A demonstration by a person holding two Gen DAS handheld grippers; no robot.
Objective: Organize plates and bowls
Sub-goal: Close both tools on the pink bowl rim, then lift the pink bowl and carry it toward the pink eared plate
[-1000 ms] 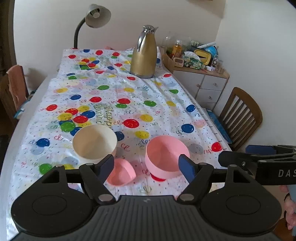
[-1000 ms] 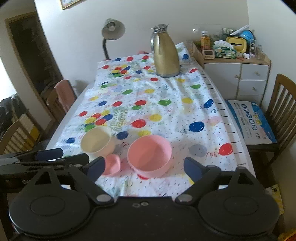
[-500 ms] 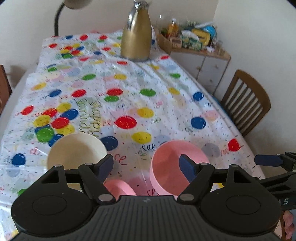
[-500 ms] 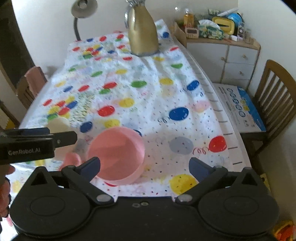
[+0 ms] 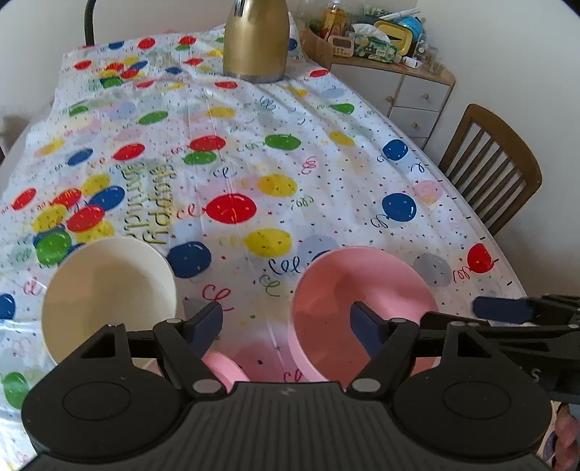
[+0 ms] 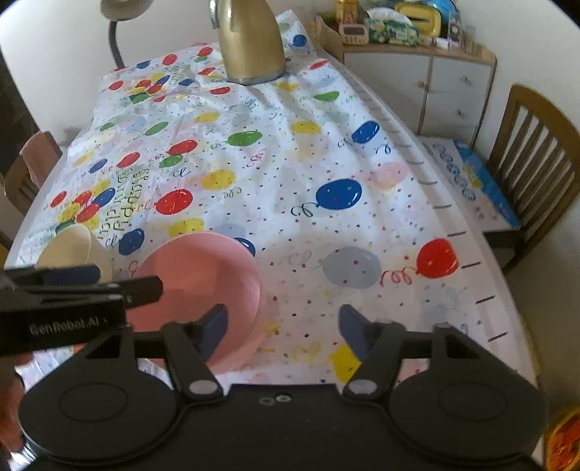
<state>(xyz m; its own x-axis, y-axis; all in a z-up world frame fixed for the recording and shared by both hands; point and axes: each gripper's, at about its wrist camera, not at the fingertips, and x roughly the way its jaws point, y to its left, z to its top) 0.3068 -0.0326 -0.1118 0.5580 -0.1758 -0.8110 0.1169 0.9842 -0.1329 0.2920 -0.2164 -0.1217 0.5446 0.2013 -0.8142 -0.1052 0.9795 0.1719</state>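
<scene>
On the balloon-print tablecloth (image 5: pixel 253 152) near the front edge stand a cream bowl (image 5: pixel 108 290), a large pink bowl (image 5: pixel 362 308) and a small pink dish (image 5: pixel 221 369), the dish half hidden under my left gripper (image 5: pixel 286 322). That gripper is open: one finger hangs beside the cream bowl, the other over the pink bowl's inside. In the right wrist view the pink bowl (image 6: pixel 195 286) and the cream bowl (image 6: pixel 72 246) lie at the left. My right gripper (image 6: pixel 282 320) is closing, with the pink bowl's right wall between its fingers, the pads clear of it.
A gold thermos jug (image 5: pixel 253 43) stands at the table's far end, by a lamp (image 6: pixel 116 21). A cluttered drawer cabinet (image 5: pixel 398 83) and a wooden chair (image 5: pixel 496 163) holding a blue box (image 6: pixel 482 181) flank the right edge. Another chair (image 6: pixel 32 163) is at the left.
Both grippers have come down and forward toward the bowls, which now fill the lower view. The right gripper's jaws have narrowed around the pink bowl's right wall.
</scene>
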